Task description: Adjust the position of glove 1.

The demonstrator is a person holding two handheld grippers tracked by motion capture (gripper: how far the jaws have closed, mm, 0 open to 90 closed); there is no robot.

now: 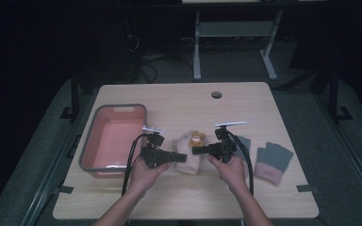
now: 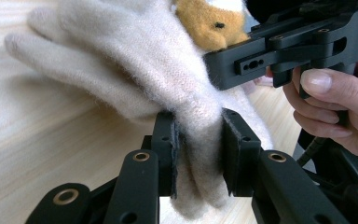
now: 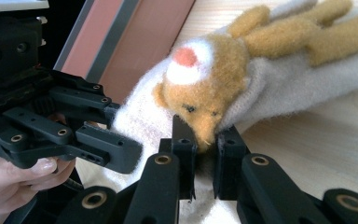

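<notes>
A cream woolly glove with a brown bear face hangs between both grippers at the table's middle. My left gripper comes in from the left and is shut on the glove's cream cuff; its pads squeeze the fabric. My right gripper comes in from the right and is shut on the glove's edge by the bear face; the wool is pinched between its pads. In the left gripper view the glove's fingers trail to the upper left over the wood.
A pink basin with a grey rim stands at the left of the wooden table. A grey glove with a pink cuff lies at the right, and another grey piece behind my right gripper.
</notes>
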